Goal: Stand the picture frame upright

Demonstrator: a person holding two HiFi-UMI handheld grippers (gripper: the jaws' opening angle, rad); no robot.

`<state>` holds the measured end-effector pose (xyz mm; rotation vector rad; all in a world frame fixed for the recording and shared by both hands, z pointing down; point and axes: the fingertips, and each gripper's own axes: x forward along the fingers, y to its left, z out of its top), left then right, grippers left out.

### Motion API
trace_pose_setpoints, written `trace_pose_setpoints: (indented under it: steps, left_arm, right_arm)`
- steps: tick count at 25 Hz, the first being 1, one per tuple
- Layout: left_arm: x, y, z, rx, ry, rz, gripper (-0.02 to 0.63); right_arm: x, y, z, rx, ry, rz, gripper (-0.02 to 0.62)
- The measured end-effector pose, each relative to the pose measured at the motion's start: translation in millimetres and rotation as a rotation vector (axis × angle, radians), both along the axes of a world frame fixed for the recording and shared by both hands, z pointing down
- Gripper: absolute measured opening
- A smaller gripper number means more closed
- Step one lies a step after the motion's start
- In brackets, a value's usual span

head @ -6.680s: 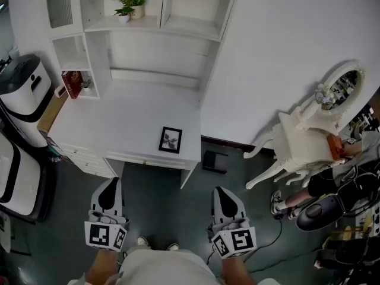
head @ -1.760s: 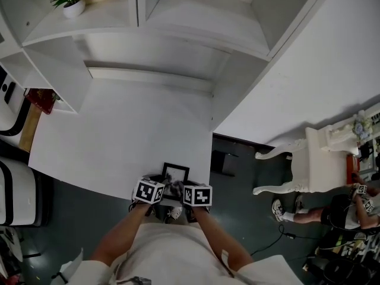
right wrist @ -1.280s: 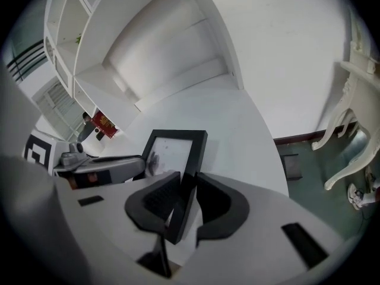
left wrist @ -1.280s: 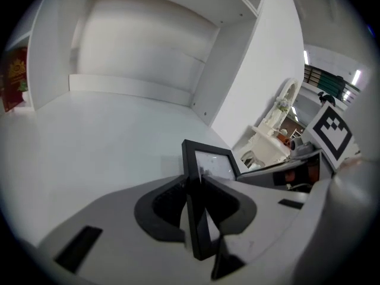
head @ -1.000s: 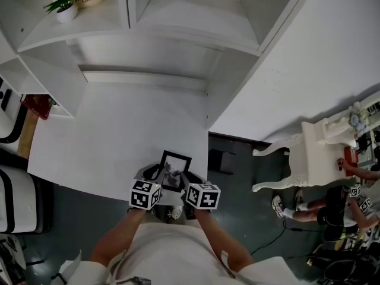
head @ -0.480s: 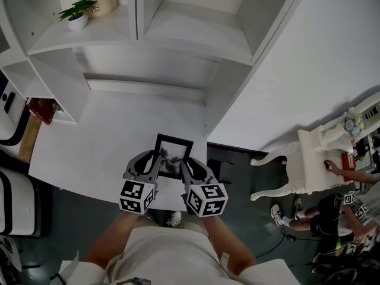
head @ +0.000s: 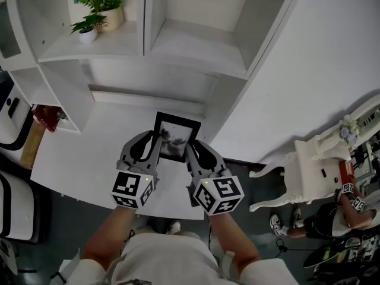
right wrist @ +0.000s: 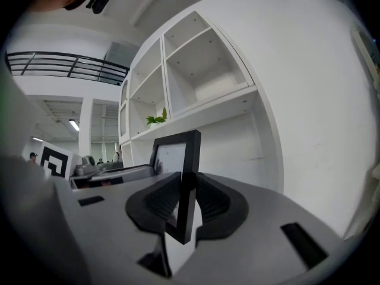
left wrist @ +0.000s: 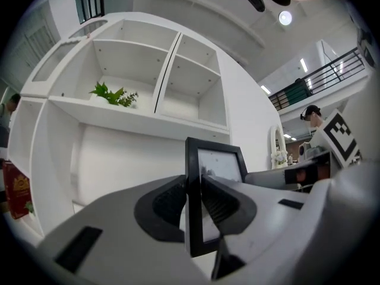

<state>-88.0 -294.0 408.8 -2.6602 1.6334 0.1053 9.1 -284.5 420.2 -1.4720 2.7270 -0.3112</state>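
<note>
A black picture frame [head: 177, 136] with a grey photo hangs in the air over the white desk [head: 83, 153], held on both sides. My left gripper [head: 153, 140] is shut on its left edge and my right gripper [head: 193, 153] on its right edge. In the left gripper view the frame [left wrist: 217, 162] stands upright, with the left gripper [left wrist: 191, 187] pinching its near edge between dark ribbed pads [left wrist: 169, 203]. The right gripper view shows the frame [right wrist: 172, 153] upright too, clamped by the right gripper [right wrist: 187, 184]. The frame's back is hidden.
A white shelf unit [head: 196, 40] rises behind the desk, with two small potted plants [head: 98, 10] on an upper shelf. A red book [head: 46, 116] stands in a low cubby at left. A white chair [head: 314, 159] and a person [head: 356, 200] are at right, on the floor.
Both grippers have lifted the frame off the desk's front edge and carried it up and toward the shelves. The frame has tipped from lying flat toward upright.
</note>
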Motion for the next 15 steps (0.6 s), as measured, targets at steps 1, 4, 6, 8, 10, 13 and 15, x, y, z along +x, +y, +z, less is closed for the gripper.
trace_pose_setpoints:
  steps: [1, 4, 6, 8, 10, 13, 15]
  left_arm:
    - [-0.6, -1.5, -11.4, 0.024, 0.004, -0.001, 0.089]
    - [-0.4, -6.3, -44.2, 0.09, 0.001, -0.005, 0.089]
    - [1.3, -10.1, -64.9, 0.122, -0.004, -0.005, 0.089]
    - [2.7, -14.4, -86.0, 0.155, -0.006, -0.006, 0.089]
    - [4.1, -19.0, -106.8, 0.188, -0.005, -0.01, 0.089]
    - [7.8, -24.9, -139.0, 0.237, -0.01, -0.014, 0.089]
    - [10.5, -27.3, -161.0, 0.274, -0.013, -0.014, 0.089]
  right_arm:
    - [-0.4, -2.0, -11.3, 0.023, -0.002, -0.004, 0.087]
    - [-0.4, -7.4, -43.1, 0.094, 0.004, -0.009, 0.087]
    - [1.0, -11.7, -61.9, 0.131, 0.003, -0.007, 0.087]
    - [2.4, -17.1, -80.4, 0.164, -0.001, -0.004, 0.087]
    - [3.8, -23.1, -100.1, 0.199, -0.001, 0.002, 0.087]
    - [7.3, -31.2, -131.4, 0.249, -0.003, 0.008, 0.087]
    - [9.5, -34.3, -151.3, 0.281, -0.007, 0.006, 0.087]
